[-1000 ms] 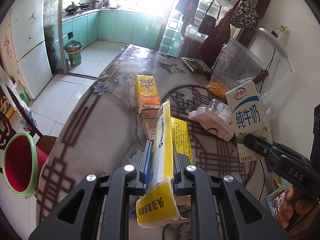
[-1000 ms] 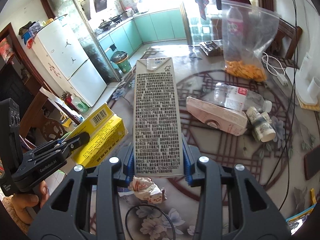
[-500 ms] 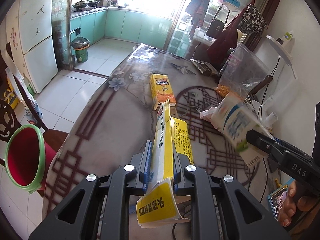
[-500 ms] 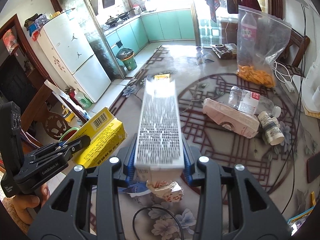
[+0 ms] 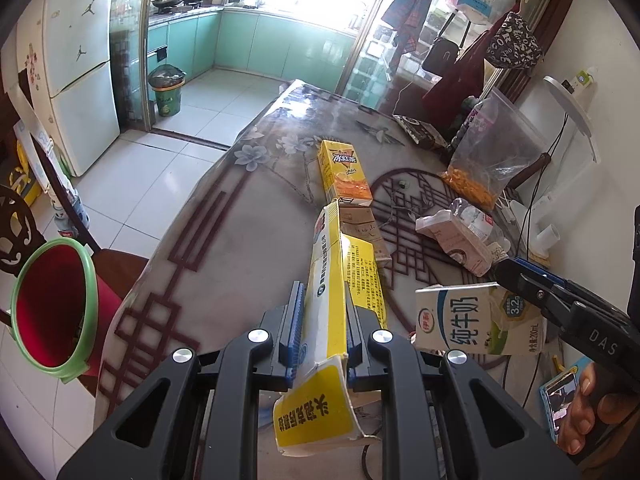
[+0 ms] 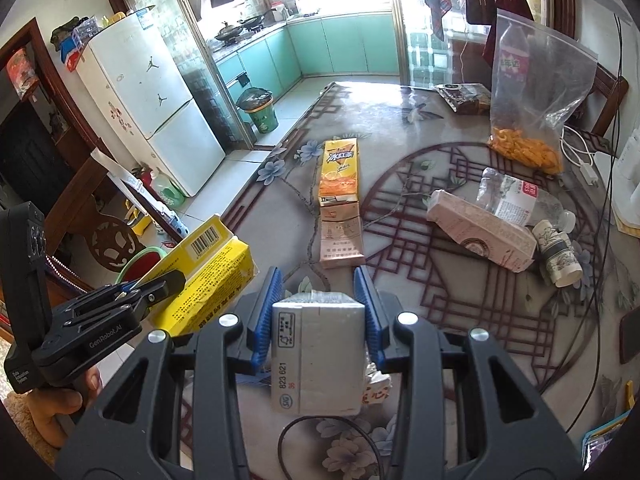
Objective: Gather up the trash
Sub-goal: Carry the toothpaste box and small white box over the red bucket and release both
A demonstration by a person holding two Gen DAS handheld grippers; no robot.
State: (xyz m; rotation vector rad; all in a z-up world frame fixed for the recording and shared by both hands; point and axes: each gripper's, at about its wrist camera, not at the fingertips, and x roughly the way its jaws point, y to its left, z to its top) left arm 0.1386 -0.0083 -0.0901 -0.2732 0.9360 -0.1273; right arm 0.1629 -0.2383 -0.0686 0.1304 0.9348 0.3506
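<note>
My left gripper [image 5: 318,300] is shut on a flattened yellow carton [image 5: 326,280], held above the table's near left edge; it also shows in the right wrist view [image 6: 208,276]. My right gripper [image 6: 320,292] is shut on a white milk carton [image 6: 318,354], tipped so its bottom faces the camera; the left wrist view shows it lying sideways [image 5: 476,320] in the air. On the patterned table [image 5: 240,240] lie an orange iced-tea carton [image 6: 339,172], a tan carton [image 6: 340,236], a pink carton [image 6: 480,228], a crushed clear bottle [image 6: 516,196] and a small paper cup [image 6: 560,256].
A red bin with a green rim [image 5: 52,308] stands on the floor left of the table. A clear bag of orange snacks [image 6: 532,92] and a dark wrapper [image 6: 464,98] sit at the far side. Cables [image 6: 580,160] and a phone [image 6: 630,332] lie at the right.
The milk carton has tipped from upright to lying sideways in my right gripper, which has pulled back. My left gripper has drawn back and left with the yellow carton, toward the red bin.
</note>
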